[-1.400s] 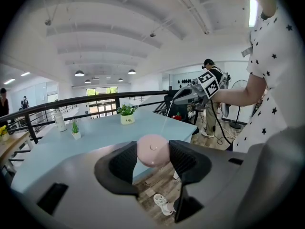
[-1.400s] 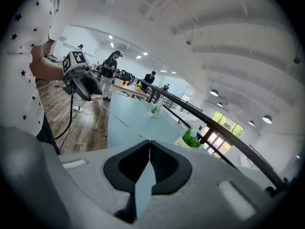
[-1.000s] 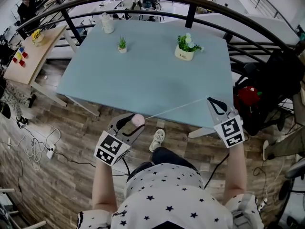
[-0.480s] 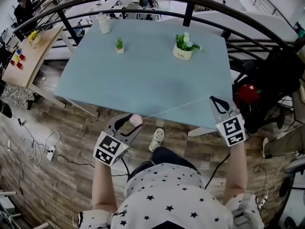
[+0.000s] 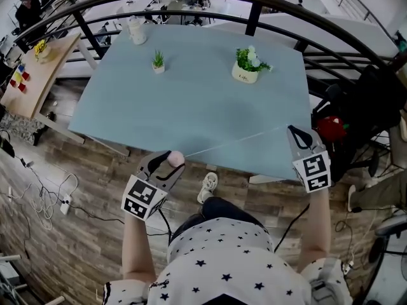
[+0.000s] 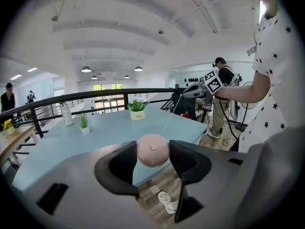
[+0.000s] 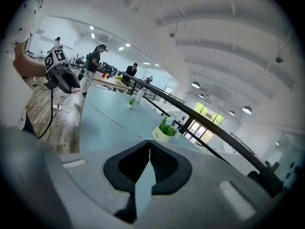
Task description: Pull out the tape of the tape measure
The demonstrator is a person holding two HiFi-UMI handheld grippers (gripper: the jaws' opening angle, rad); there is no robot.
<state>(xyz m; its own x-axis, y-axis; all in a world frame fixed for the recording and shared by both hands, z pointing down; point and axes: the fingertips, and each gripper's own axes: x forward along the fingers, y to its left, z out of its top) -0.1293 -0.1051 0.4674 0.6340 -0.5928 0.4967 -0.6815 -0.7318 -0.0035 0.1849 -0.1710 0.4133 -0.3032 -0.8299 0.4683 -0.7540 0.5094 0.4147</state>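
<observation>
One pale blue tabletop [image 5: 191, 94] lies ahead, and both tongs are held off its near edge. The left tongs [image 5: 166, 160] grasp the round pink tape measure [image 6: 153, 150] just in front of that edge. The right tongs [image 5: 294, 131], beside the near right corner, are clenched on the tape [image 5: 235, 140], which runs straight between them above the near edge.
</observation>
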